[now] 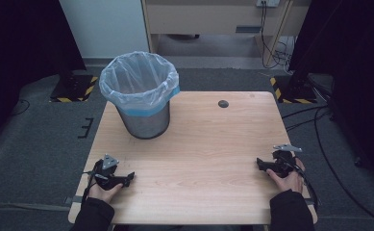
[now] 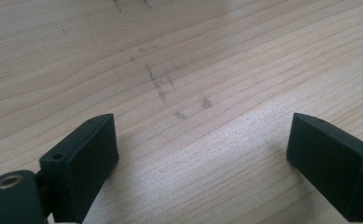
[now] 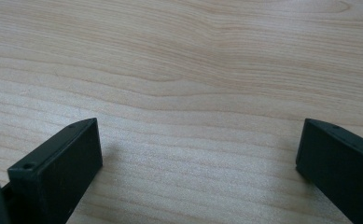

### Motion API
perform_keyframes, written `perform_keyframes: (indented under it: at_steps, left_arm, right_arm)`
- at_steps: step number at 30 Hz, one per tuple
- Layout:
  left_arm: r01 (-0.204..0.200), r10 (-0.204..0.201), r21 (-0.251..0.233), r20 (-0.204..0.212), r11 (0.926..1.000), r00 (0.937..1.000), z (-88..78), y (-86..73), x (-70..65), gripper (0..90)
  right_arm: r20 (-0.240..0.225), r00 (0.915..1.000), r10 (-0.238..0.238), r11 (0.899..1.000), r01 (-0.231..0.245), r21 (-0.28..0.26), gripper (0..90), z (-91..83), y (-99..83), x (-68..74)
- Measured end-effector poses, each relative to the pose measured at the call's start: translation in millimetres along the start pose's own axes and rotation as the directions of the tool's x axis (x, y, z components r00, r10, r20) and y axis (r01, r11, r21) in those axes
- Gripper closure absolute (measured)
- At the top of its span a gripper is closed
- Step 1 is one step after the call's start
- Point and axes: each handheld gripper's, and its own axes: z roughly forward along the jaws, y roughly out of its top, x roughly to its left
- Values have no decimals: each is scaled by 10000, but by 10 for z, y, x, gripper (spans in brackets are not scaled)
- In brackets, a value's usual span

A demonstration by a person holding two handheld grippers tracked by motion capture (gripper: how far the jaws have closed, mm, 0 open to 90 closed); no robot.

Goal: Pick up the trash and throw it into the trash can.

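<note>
Your left hand [image 1: 104, 188] rests at the near left corner of the table [image 1: 199, 159], dark sleeve entering from the bottom edge, holding the left gripper [image 1: 127, 179] low over the wood with its tips turned inward toward the table's middle; a grey three-cornered plate sits on top of it. In the left gripper view its jaws stand wide apart, released, bare wood between them. Your right hand [image 1: 286, 179] mirrors this at the near right edge, holding the right gripper [image 1: 260, 163], tips pointing inward, plate on top; in the right gripper view its jaws are likewise spread wide with nothing between them. No legible brand, label or writing on either tool. Waste bin [image 1: 141, 96]: dark mesh, clear liner [image 1: 137, 74] folded over the rim with a blue band, upright at the far left of the table, well apart from both grippers. Surface: pale wood grain, faint dark scuff marks [image 2: 163, 88] ahead of the left gripper, a round dark cable port [image 1: 223, 103] near the far edge. Room: grey carpet, black-and-yellow striped floor plates [image 1: 76, 89] either side, cables [image 1: 319, 130] trailing at right.
</note>
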Motion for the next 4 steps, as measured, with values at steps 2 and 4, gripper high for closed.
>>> perform_keyframes:
  at_steps: [2, 4]
  left_arm:
    - [2, -2, 4, -4, 10000, 10000, 0, 0, 0, 77]
    - [19, -19, 17, -15, 10000, 10000, 2, 1, 0, 73]
  right_arm:
    - [1, 10000, 0, 10000, 0, -1, 5, 0, 0, 0]
    - [13, 10000, -1, 10000, 1, 1, 5, 0, 0, 0]
